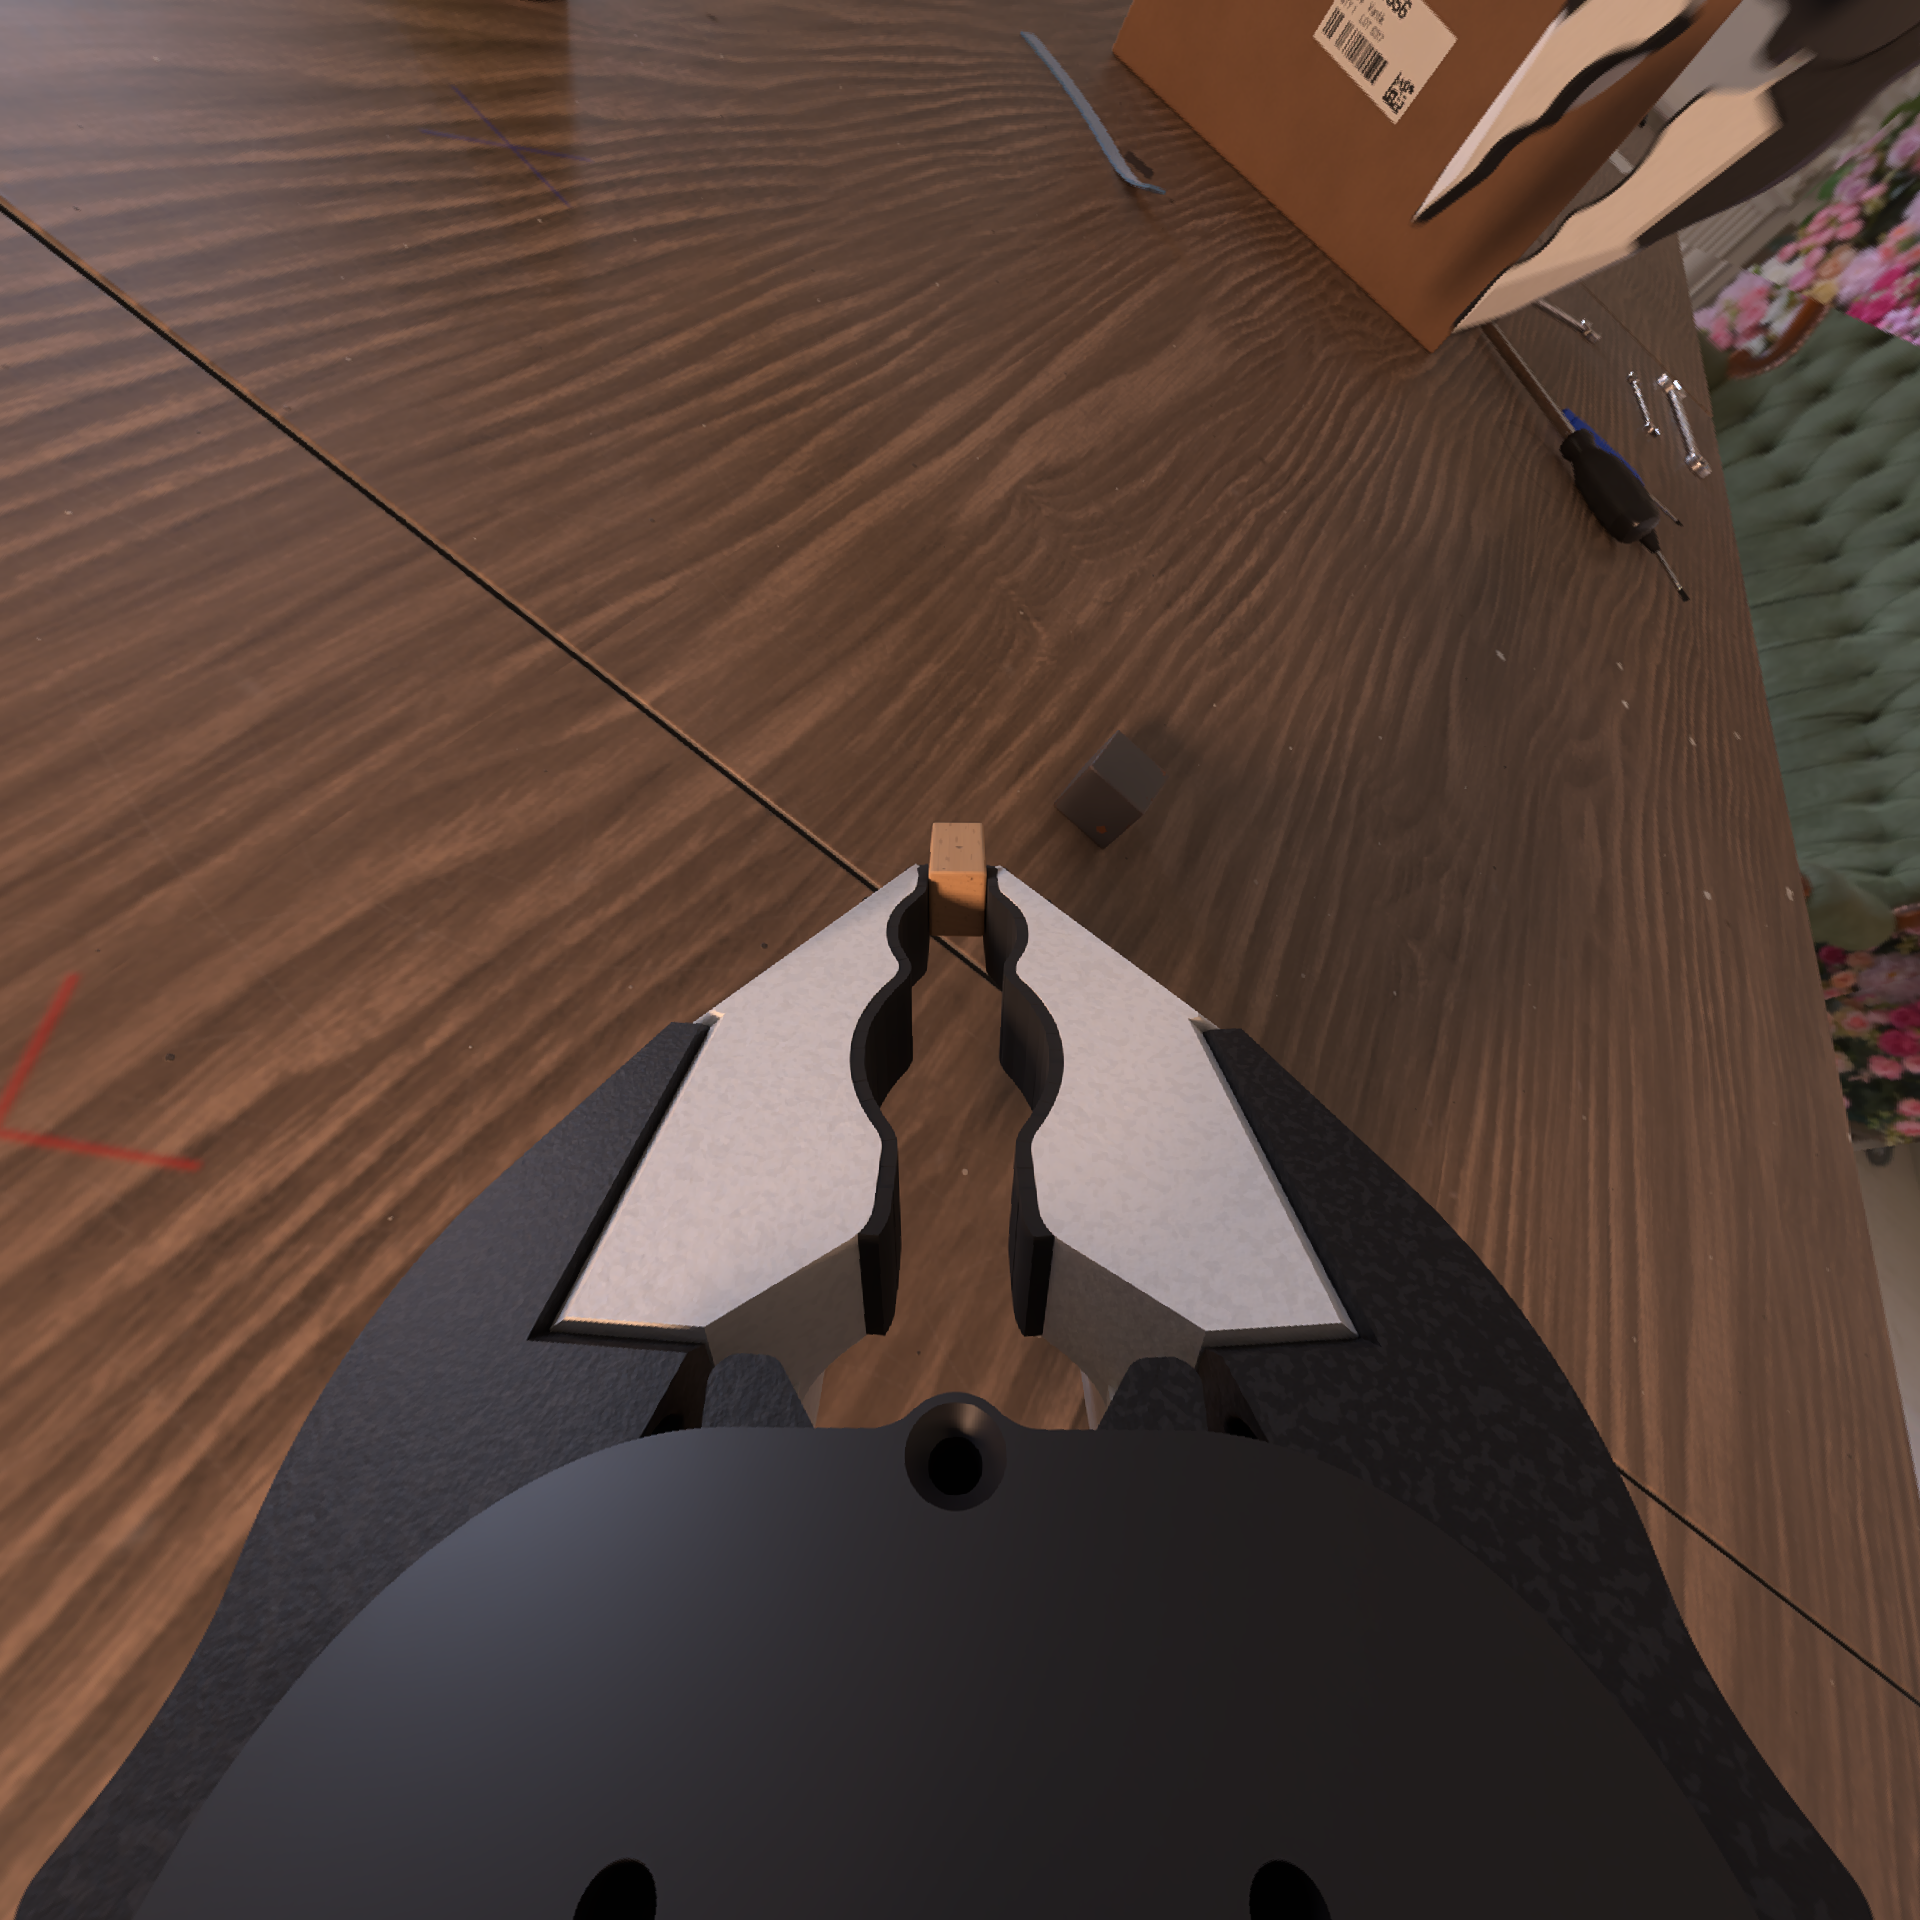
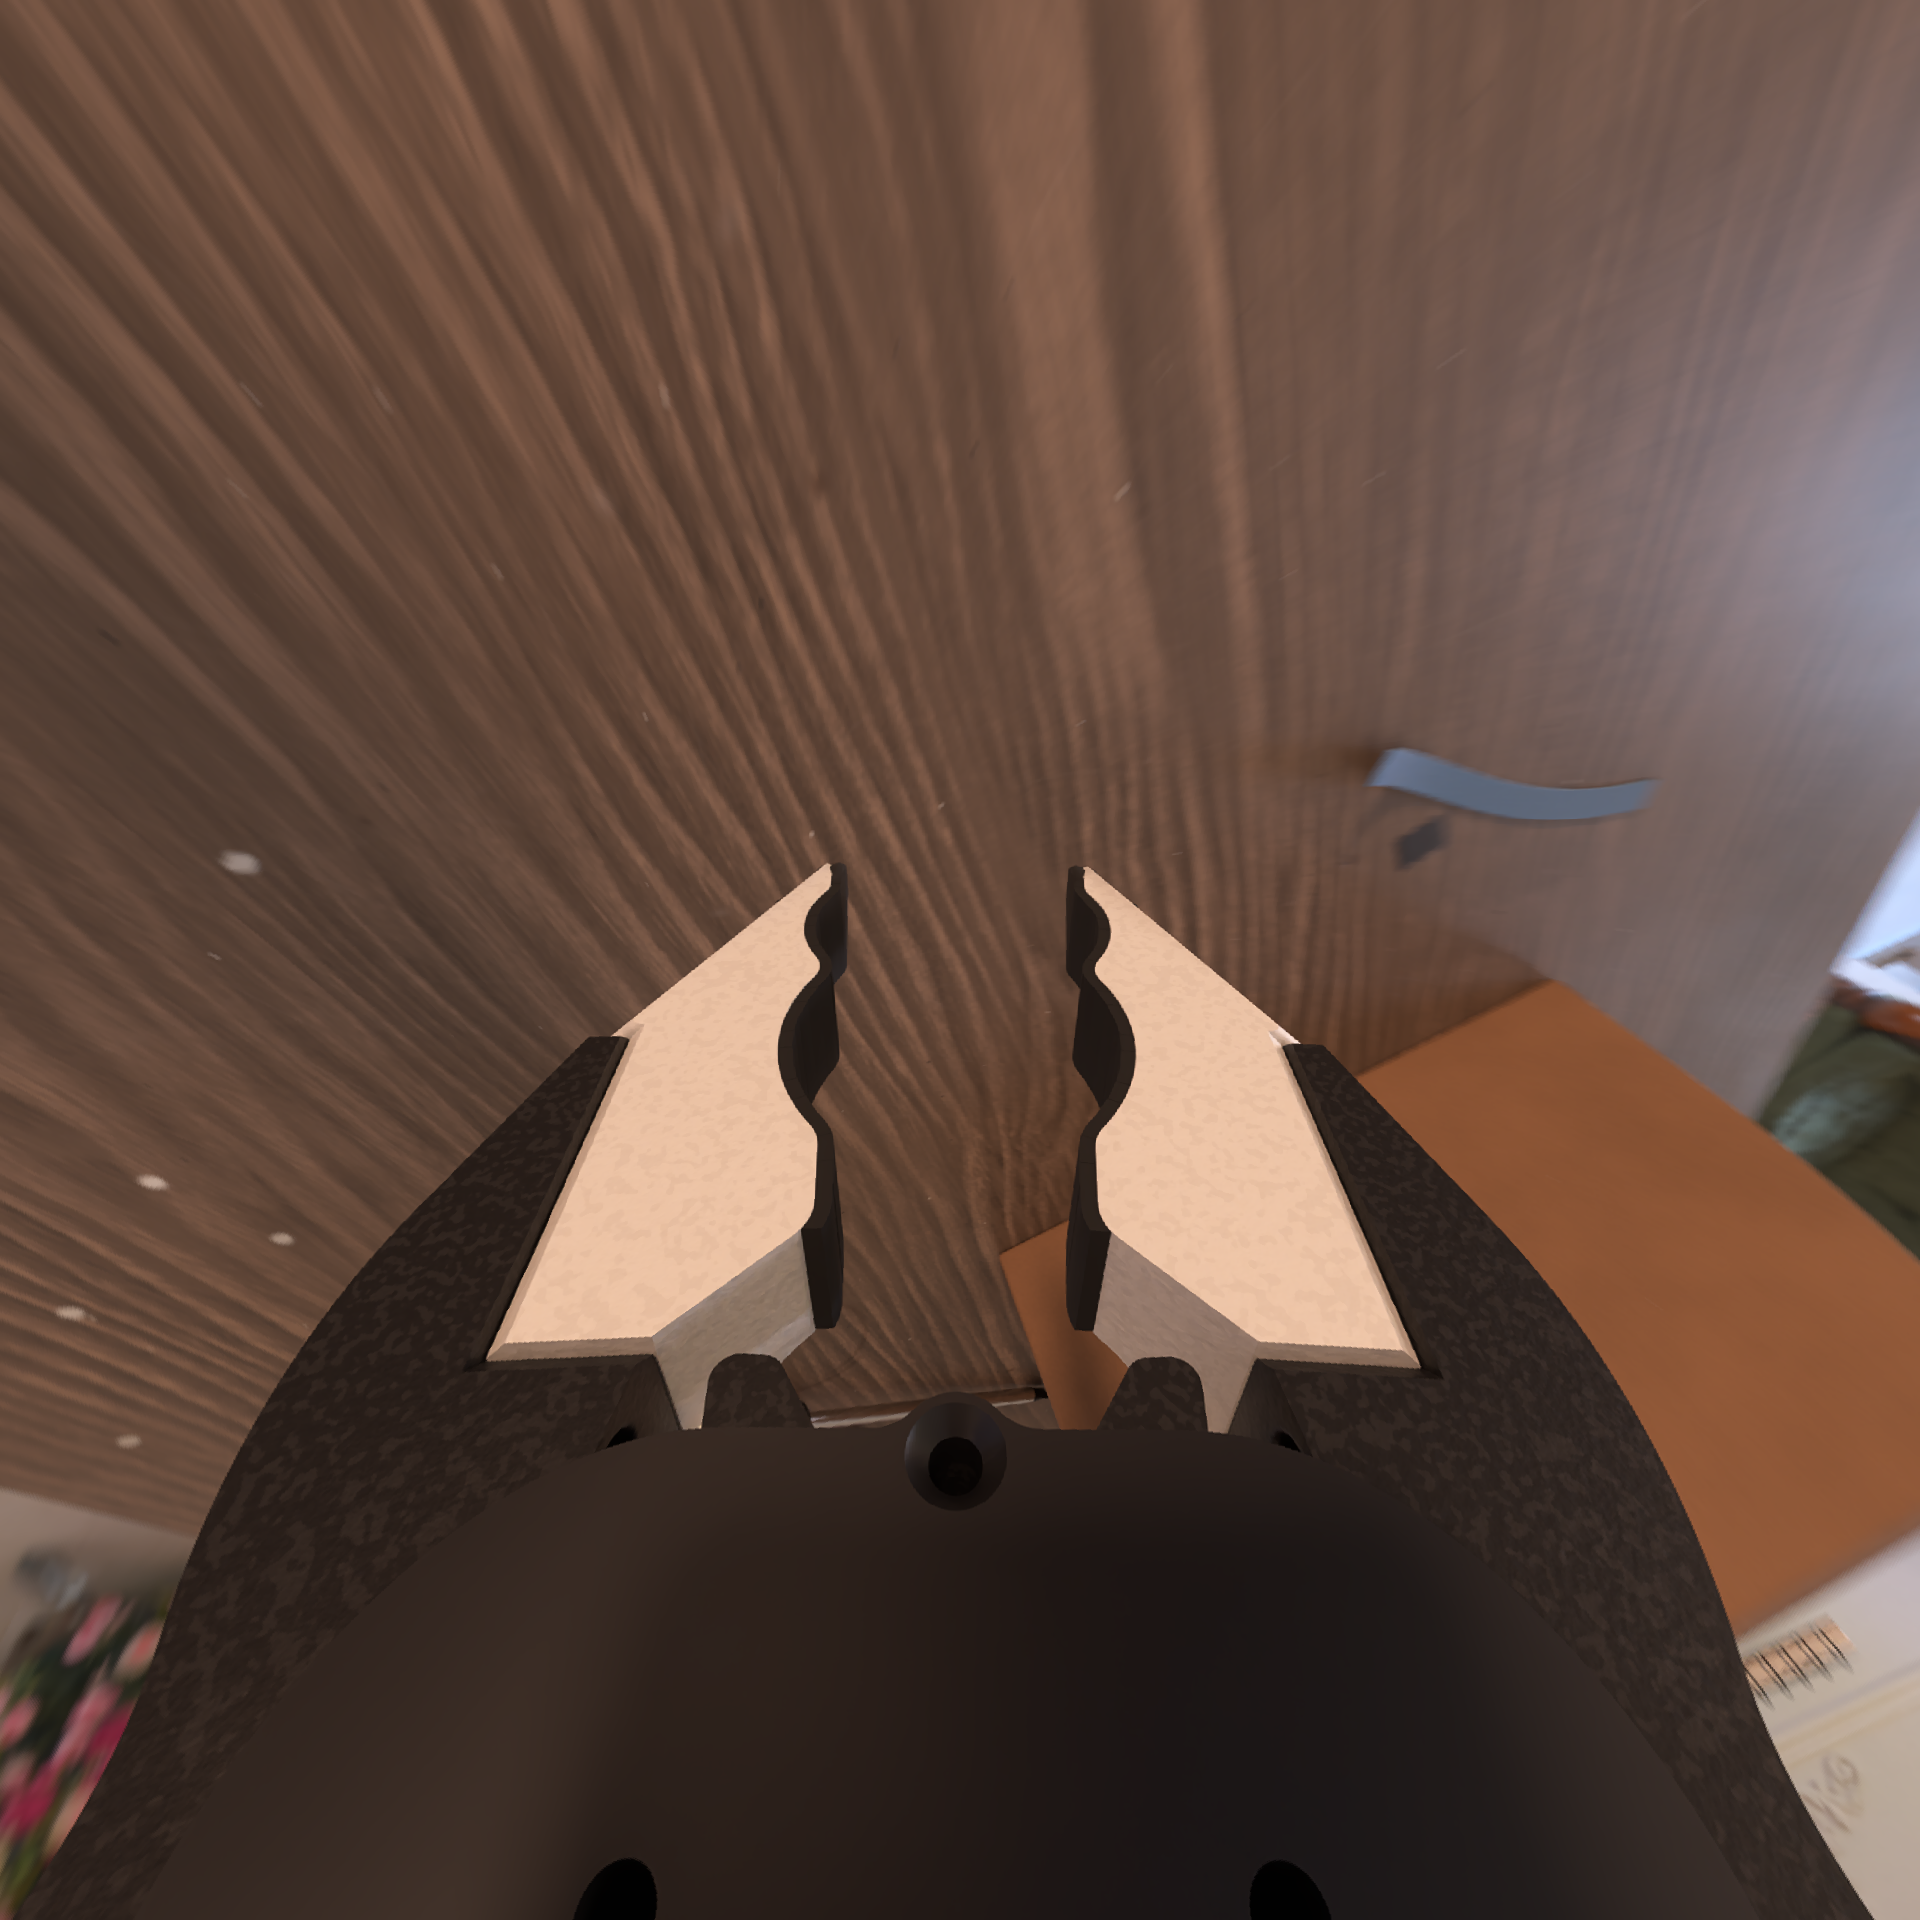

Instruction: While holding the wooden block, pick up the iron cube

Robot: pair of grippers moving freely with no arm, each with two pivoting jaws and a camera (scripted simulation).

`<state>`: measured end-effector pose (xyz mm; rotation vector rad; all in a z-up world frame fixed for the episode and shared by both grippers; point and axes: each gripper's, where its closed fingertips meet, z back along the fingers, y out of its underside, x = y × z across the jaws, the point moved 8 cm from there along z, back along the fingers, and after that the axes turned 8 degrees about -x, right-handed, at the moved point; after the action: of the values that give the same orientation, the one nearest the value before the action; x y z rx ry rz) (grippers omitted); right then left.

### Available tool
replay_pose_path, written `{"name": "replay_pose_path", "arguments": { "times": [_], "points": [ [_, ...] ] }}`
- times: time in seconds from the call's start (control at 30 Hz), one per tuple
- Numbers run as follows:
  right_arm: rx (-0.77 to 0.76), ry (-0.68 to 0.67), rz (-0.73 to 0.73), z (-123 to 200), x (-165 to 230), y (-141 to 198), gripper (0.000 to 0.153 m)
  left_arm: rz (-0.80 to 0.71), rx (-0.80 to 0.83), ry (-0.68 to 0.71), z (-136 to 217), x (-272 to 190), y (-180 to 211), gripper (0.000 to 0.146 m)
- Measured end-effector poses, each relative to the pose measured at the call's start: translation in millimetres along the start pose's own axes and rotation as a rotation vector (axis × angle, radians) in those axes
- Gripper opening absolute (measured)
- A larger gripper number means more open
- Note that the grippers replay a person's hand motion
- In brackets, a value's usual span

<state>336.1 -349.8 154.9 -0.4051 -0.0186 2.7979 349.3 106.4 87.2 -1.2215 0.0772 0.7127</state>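
In the left wrist view my left gripper (image 1: 957,873) is shut on a small light wooden block (image 1: 957,878), held at the fingertips above the wooden table (image 1: 520,520). A dark grey iron cube (image 1: 1109,788) rests on the table just ahead and to the right of the block. My right gripper shows far off at the top right of that view (image 1: 1455,249), open, above a cardboard box (image 1: 1320,156). In the right wrist view my right gripper (image 2: 957,871) is open and empty over bare table; neither block nor cube shows there.
The cardboard box also shows in the right wrist view (image 2: 1558,1195). A blue strip (image 1: 1086,109) lies left of the box, also in the right wrist view (image 2: 1517,795). A screwdriver (image 1: 1600,488) and small wrenches (image 1: 1678,421) lie near the table's right edge. A thin seam (image 1: 416,525) crosses the table.
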Motion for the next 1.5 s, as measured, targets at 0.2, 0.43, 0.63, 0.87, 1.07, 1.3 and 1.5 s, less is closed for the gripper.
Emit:
{"name": "replay_pose_path", "arguments": {
  "times": [0.2, 0.43, 0.63, 0.87, 1.07, 1.3, 1.5],
  "points": [
    [-0.463, 0.041, 0.067, 87.6, 40.1, -102.3, 0.038, 0.002, -0.008, -0.003, -2.0, 0.2, -0.4, 0.009],
    [-0.458, -0.133, 0.250, 28.7, 109.0, -237.0, 0.044, -0.001, -0.007, -0.016, 0.0, -1.6, 0.5, 0.009],
    [-0.337, -0.111, 0.263, -31.2, 106.7, -266.5, 0.041, 0.003, -0.008, -0.010, -0.7, -0.1, 0.0, 0.009],
    [-0.291, -0.126, 0.272, -50.5, 112.3, -273.0, 0.037, 0.012, -0.015, 0.005, -1.9, 0.9, 0.0, 0.009],
    [-0.300, -0.162, 0.262, -52.7, 110.6, -271.2, 0.022, 0.013, -0.018, 0.001, -2.3, 0.2, 0.2, 0.009],
    [-0.363, -0.205, 0.238, -39.6, 107.0, -269.1, 0.022, 0.009, -0.017, -0.004, -2.1, -0.6, 0.5, 0.009],
    [-0.505, -0.149, 0.200, 31.9, 79.2, -231.1, 0.022, 0.009, -0.017, -0.001, -2.1, 0.2, 0.7, 0.009]
  ]
}}
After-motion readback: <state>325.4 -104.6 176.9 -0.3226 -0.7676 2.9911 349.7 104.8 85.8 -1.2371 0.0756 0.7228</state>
